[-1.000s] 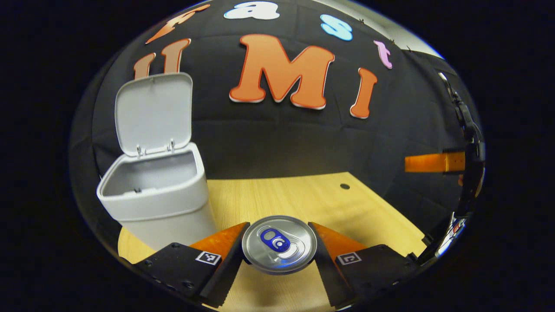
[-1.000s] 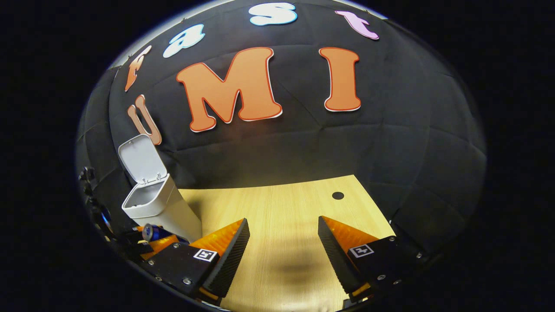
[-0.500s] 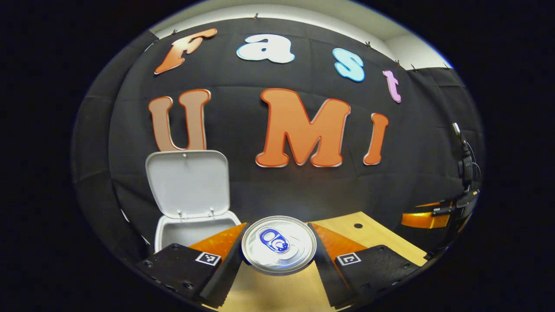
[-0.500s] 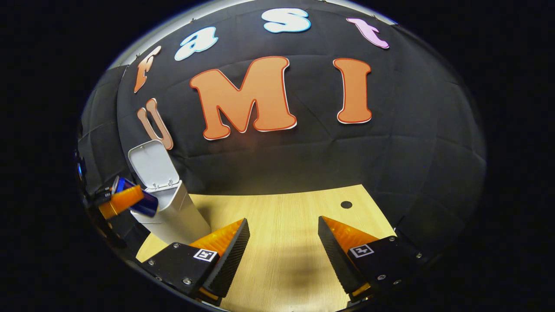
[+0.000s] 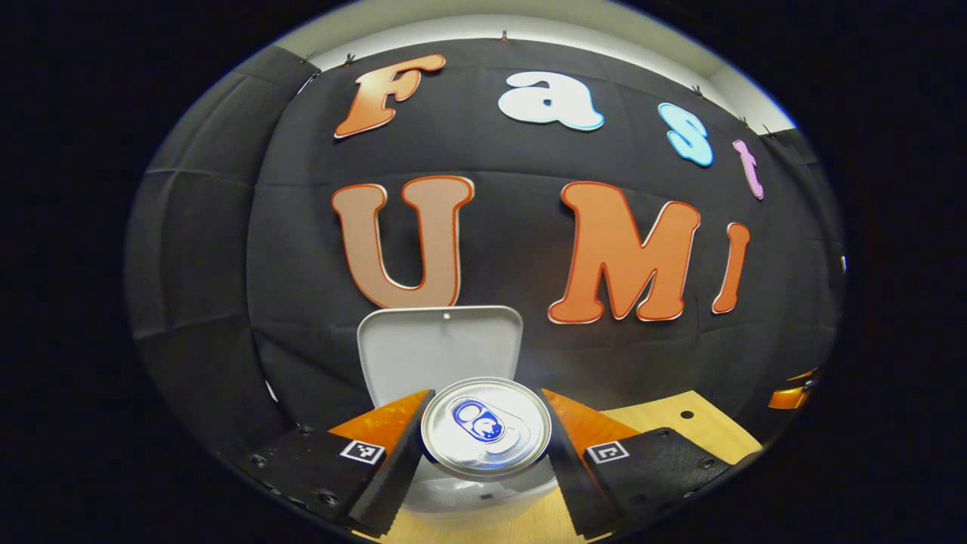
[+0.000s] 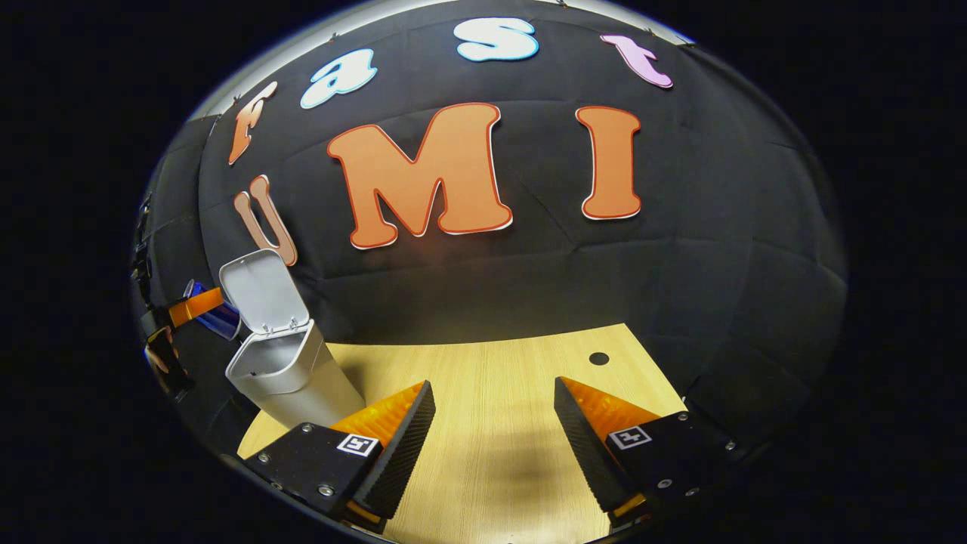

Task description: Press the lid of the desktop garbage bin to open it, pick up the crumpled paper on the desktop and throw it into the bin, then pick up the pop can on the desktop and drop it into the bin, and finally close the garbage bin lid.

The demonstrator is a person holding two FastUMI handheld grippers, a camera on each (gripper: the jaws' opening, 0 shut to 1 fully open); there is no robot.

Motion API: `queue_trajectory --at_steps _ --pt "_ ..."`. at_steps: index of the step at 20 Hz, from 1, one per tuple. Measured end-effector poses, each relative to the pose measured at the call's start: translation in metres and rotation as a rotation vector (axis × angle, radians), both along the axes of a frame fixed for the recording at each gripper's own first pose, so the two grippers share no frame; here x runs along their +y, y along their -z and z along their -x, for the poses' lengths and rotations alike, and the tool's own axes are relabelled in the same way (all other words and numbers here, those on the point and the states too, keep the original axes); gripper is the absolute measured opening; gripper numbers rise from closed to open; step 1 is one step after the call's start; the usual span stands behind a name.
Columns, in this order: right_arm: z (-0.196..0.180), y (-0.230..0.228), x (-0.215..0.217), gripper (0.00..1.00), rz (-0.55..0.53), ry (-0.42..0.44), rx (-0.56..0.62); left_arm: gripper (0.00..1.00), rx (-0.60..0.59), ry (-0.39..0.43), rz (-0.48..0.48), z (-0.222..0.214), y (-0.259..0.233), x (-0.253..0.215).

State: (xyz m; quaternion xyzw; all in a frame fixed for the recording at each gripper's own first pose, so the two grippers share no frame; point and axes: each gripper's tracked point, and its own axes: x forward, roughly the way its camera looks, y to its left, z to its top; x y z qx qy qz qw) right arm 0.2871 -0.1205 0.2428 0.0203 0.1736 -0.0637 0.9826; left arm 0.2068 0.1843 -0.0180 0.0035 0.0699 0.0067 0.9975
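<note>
While the wooden table [image 6: 491,378] carries the white bin [image 6: 291,374] with its lid [image 5: 438,344] raised, the right gripper [image 6: 495,431] hangs spread over bare wood and the left gripper [image 5: 486,431] pinches the pop can [image 5: 486,427] above the bin's mouth.

Wooden table [image 6: 514,378] under white bin [image 6: 291,378]

A staged recording booth, not a home: black cloth wall [image 6: 529,279] hung behind a bare light-wood desk [image 6: 498,393].
</note>
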Motion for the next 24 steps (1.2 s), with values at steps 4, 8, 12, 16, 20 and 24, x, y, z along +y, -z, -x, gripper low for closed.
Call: queue_trajectory --at_steps 4,8,12,16,20,24 --pt "0.003 0.002 -0.004 0.95 -0.008 0.027 0.004 0.82 0.073 -0.041 -0.017 -0.025 0.035 0.025" --pt "0.005 0.009 -0.004 0.95 -0.015 0.045 0.017 0.82 0.142 -0.045 -0.005 -0.041 0.07 0.032" --pt "0.007 0.015 -0.004 0.95 -0.02 0.056 0.03 0.82 0.209 -0.052 -0.017 -0.048 0.1 0.035" --pt "0.007 0.02 -0.005 0.95 -0.022 0.067 0.045 0.84 0.159 -0.068 0.018 -0.047 0.089 0.036" --pt "0.007 0.02 0.0 0.95 -0.024 0.058 0.046 0.86 0.139 -0.054 0.006 -0.04 0.078 0.031" --pt "0.008 0.02 0.005 0.95 -0.023 0.046 0.05 0.93 0.131 -0.058 0.007 -0.035 0.071 0.031"
